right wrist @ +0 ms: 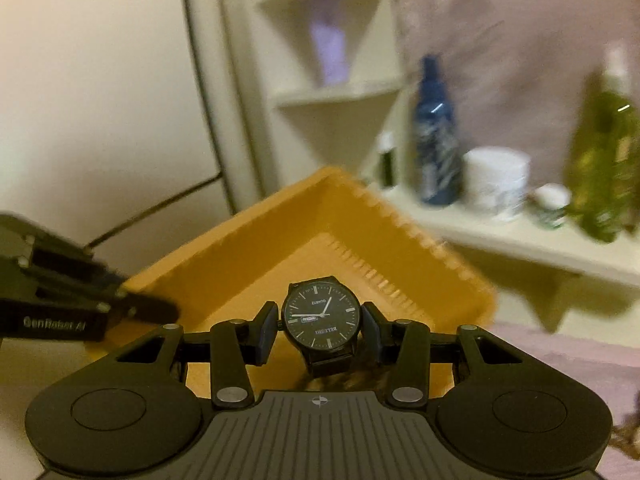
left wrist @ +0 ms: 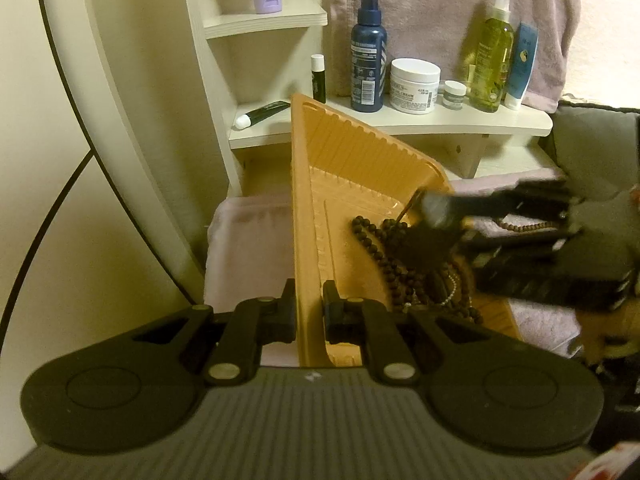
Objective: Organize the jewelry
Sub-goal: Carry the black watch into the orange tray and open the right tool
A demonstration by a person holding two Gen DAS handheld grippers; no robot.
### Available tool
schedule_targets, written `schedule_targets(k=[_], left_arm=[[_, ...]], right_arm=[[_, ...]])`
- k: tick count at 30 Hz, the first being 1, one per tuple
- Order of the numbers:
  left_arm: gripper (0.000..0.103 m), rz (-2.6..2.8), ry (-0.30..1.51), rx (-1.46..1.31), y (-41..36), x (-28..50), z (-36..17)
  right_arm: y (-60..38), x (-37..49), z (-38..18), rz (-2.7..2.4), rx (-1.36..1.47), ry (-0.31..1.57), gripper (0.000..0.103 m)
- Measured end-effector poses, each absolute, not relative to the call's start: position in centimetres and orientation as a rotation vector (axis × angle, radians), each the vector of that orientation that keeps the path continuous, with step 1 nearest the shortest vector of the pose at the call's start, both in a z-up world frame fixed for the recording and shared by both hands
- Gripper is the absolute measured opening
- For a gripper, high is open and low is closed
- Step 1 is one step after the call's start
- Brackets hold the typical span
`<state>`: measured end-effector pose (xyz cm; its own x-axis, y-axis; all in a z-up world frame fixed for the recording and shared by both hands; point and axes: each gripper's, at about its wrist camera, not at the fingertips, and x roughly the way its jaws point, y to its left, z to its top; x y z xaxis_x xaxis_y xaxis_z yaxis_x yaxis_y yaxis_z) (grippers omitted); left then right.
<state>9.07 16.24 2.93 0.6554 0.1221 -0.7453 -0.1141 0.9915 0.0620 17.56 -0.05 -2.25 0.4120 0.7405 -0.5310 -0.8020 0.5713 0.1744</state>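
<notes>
One watch (right wrist: 319, 316) in right tool (right wrist: 319, 330) — left tool (left wrist: 309, 312) clamps one tray (left wrist: 360, 160).

Toiletries on a cream shelf

A blue spray bottle (left wrist: 368, 50), white cream jar (left wrist: 414, 85), small jar (left wrist: 455, 95), green oil bottle (left wrist: 490, 56) and blue tube (left wrist: 521, 66) line the shelf (left wrist: 440, 120); a pink towel (left wrist: 440, 12) hangs behind.

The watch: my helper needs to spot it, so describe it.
Find the orange tray below the cream shelf. Over it the right claw grips the watch: black round dial, black strap, unlike the brown bead strings lying inside.
</notes>
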Motion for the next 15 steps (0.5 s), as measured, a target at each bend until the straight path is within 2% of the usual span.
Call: schedule_targets(k=[6, 8, 9, 10, 15], left_arm=[[0.01, 0.135, 0.847, 0.008, 16.3, 9.1, 2.9], [0.01, 0.135, 0.847, 0.006, 16.3, 9.1, 3.0], [0.01, 0.133, 0.848, 0.005, 16.3, 9.1, 3.0], [0.01, 0.134, 0.847, 0.009, 16.2, 9.1, 3.0], [0.01, 0.137, 0.847, 0.007, 16.2, 9.1, 3.0]], right_arm=[[0.9, 17.0, -3.9, 1.015, -0.15, 0.655, 0.046], [0.4, 17.0, -3.8, 1.008, -0.135, 0.654, 0.055], [0.2, 17.0, -3.7, 1.001, -0.123, 0.649, 0.064], [-0.2, 17.0, -3.5, 0.992, -0.114, 0.639, 0.068], [-2.4, 16.7, -2.6, 0.935, -0.114, 0.595, 0.068]])
